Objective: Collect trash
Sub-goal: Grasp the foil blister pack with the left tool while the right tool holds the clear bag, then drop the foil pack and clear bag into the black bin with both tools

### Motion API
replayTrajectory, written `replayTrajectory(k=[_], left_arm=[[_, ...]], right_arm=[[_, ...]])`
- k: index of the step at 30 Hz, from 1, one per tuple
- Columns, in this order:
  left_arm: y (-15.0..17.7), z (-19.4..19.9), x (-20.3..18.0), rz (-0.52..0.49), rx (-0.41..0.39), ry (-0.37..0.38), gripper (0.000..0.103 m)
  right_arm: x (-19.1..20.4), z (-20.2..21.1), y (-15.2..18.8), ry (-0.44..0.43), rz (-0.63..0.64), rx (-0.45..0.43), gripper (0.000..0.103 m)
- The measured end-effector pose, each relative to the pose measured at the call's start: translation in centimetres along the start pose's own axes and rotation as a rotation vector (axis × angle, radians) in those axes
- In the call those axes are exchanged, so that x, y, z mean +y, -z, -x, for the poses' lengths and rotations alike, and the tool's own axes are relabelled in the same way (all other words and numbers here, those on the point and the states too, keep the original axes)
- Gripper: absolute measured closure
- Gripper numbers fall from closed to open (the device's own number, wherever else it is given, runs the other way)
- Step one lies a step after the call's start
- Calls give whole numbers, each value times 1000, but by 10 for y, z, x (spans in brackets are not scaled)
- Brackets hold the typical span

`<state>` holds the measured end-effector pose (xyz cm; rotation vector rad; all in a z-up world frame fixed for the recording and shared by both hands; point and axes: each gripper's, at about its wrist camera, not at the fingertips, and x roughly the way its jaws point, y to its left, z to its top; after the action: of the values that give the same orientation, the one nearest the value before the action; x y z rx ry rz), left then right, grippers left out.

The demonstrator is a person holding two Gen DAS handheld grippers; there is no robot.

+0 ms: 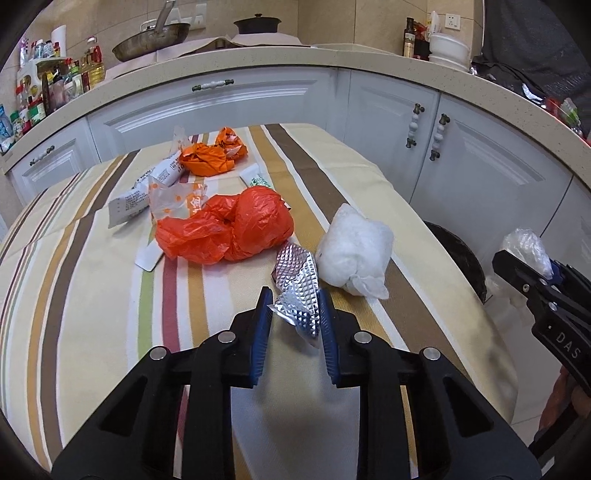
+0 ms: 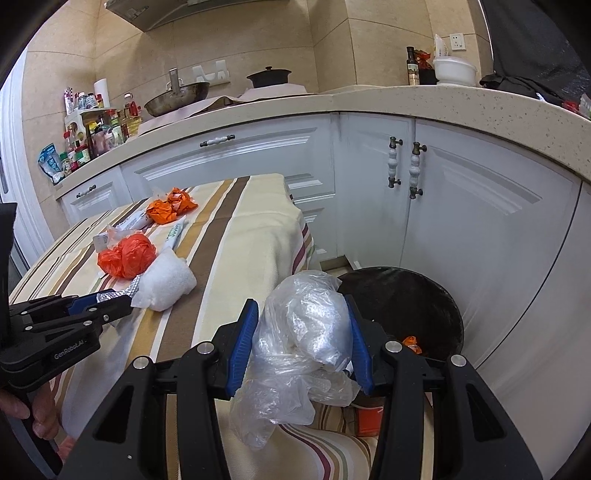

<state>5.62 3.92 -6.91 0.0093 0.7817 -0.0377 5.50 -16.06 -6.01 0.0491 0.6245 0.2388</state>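
Beside the bin (image 2: 406, 306), which already has one orange scrap, the right gripper (image 2: 301, 332) clamps a clear bag (image 2: 303, 332), the left gripper (image 1: 295, 314) pinches foil (image 1: 299, 295) on the table (image 1: 92, 314), with the red bag (image 1: 229, 229), tissue (image 1: 354, 243) and wrappers (image 1: 162, 184) left.

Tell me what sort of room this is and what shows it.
A home kitchen, most likely: a frying pan and a lidded black pot sit on a stone countertop above white cabinets, with oil bottles crowded at the left end.

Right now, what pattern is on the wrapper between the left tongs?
Silver foil wrapper with an embossed diamond grid, clearest in the left wrist view.
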Motion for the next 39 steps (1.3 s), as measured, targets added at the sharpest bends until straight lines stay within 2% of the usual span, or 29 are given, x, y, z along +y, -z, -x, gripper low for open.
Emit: replayTrajectory(k=[11,16,21,30,39], left_arm=[[7,42,16,17,-64,10,79],[-7,59,6,1,-131,30,79],[-29,60,-18,-29,-174,61,79],[-62,34,-79,-115,-189,121,79],[-82,-21,-137,-177,-116,142,79]], right_arm=[[11,9,-4,-1,30,-21,57],[8,15,-10,26,40,-43,57],[-10,20,-18,72,16,-57,57],[-46,14,-32,147,-14,-68,57],[-91,-23,-33,180,-53,-27,57]])
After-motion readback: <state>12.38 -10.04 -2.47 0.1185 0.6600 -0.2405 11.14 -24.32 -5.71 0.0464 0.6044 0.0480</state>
